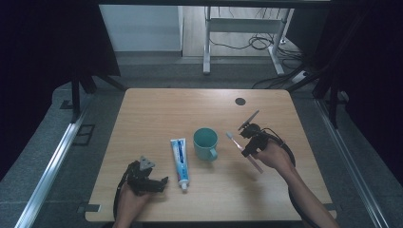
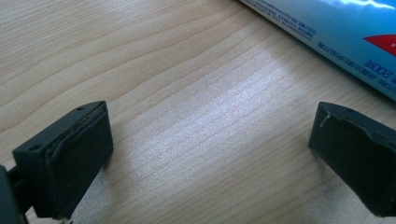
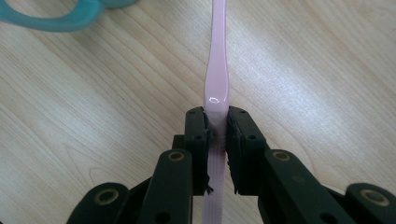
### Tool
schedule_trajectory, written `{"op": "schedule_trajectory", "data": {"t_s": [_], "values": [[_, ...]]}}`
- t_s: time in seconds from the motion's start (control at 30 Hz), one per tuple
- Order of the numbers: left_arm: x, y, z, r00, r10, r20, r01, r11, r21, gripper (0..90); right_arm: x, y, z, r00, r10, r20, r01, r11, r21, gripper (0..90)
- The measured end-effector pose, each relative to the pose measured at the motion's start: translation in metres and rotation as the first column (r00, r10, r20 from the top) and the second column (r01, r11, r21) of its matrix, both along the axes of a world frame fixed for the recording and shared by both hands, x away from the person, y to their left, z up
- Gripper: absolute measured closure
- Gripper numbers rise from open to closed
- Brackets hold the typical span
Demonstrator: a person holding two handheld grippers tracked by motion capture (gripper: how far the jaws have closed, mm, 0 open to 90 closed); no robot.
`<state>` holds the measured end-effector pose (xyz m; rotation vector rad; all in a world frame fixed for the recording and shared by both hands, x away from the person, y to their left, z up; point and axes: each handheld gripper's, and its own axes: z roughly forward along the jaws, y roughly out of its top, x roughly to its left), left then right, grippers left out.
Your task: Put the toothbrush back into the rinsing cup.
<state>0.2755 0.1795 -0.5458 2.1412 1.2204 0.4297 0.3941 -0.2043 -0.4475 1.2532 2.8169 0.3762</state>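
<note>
A person seated at a light wood-grain table (image 1: 157, 102) works a black two-jaw gripper in each hand. The right gripper (image 1: 247, 147), held above the table's right half, has its jaws pinched tight on the handle of a pale pink toothbrush (image 1: 243, 152); in the right gripper view the glossy, translucent plastic handle (image 3: 216, 70) narrows and runs straight up from between the padded jaws, with a ribbed stretch of the handle showing below the grip. In the high view the toothbrush slants, its bristled head up and to the left, near the rim of a teal mug (image 1: 205, 142), its tail end down and to the right beside the person's hand. The mug, round with a looped handle turned toward the person, stands upright at mid-table; a curve of that teal handle (image 3: 56, 18) appears at the top left of the right gripper view.

Just left of the mug lies a flat blue-and-white toothpaste tube (image 1: 179, 159), white cap pointing toward the person. The left gripper (image 1: 159, 184) rests low at the near left of the table, beside the tube's cap end, its blocky, matte black jaws spread wide over bare wood, holding nothing. The tube's shiny printed side (image 2: 345, 32) crosses the upper right corner of the left gripper view. A small dark round disc (image 1: 240, 101) sits near the table's far edge.
</note>
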Motion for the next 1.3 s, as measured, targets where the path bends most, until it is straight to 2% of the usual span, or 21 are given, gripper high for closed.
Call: {"op": "schedule_trajectory", "data": {"t_s": [0.33,0.77,1.07,1.3], "values": [[0.0,0.0,0.0,1.0,0.0,0.0,0.0,1.0,0.0,0.0,-0.004,-0.004,0.014,0.9978,0.01,0.065,-0.013,0.998,0.058,78.8],[0.0,0.0,0.0,1.0,0.0,0.0,0.0,1.0,0.0,0.0,-0.009,-0.008,0.025,0.9929,0.009,0.119,-0.024,0.992,0.126,78.8],[0.0,0.0,0.0,1.0,0.0,0.0,0.0,1.0,0.0,0.0,-0.013,-0.008,0.034,0.9865,0.01,0.163,-0.041,0.981,0.188,78.9],[0.0,0.0,0.0,1.0,-0.003,0.001,0.003,1.0,0.002,0.0,-0.016,-0.008,0.039,0.9784,0.008,0.207,-0.055,0.973,0.226,78.8]]}}
